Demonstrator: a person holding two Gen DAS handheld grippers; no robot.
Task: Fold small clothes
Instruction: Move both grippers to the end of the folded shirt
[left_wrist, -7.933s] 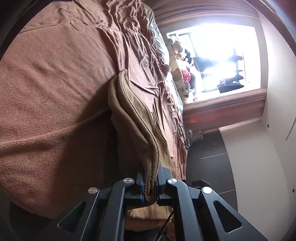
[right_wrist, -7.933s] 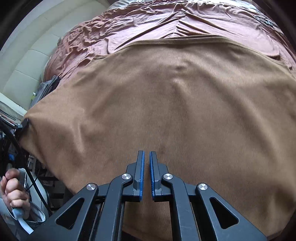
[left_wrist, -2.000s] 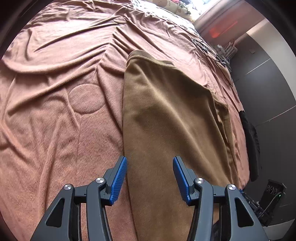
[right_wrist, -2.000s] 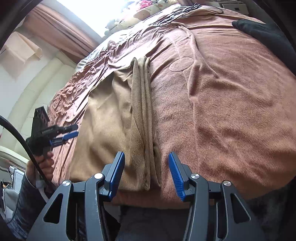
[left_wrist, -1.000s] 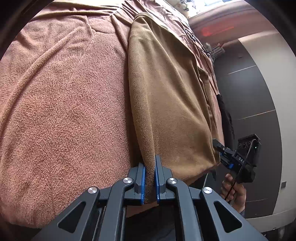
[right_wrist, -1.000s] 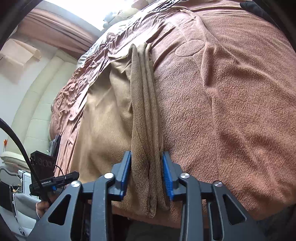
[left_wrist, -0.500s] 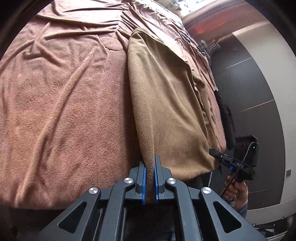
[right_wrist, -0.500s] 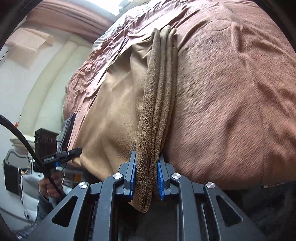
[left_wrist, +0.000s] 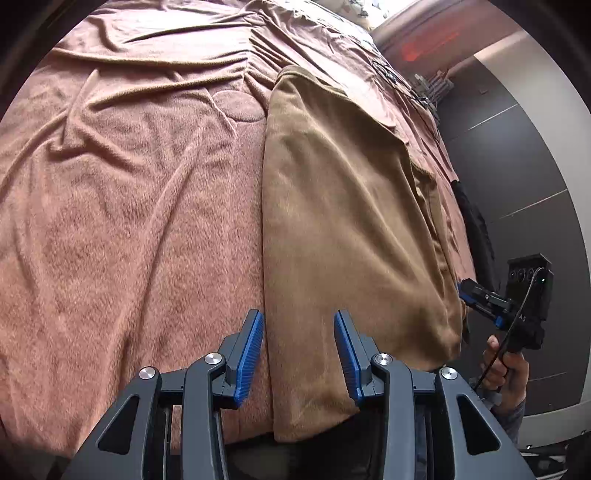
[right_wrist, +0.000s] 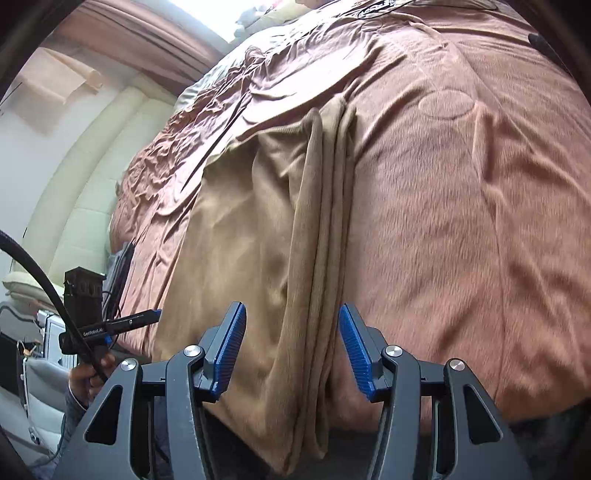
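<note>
The bed (left_wrist: 129, 206), under its rust-brown blanket, carries the tan garment (left_wrist: 343, 206), which lies folded lengthwise ahead of both sets of jaws with its near end hanging over the bed's edge. My left gripper (left_wrist: 299, 354) is opening its jaws astride the garment's one long edge, and my right gripper (right_wrist: 291, 350) is opening astride the stacked edges opposite; neither presses the cloth. I judge this fold set, so next I must regrip for a crosswise fold.
</note>
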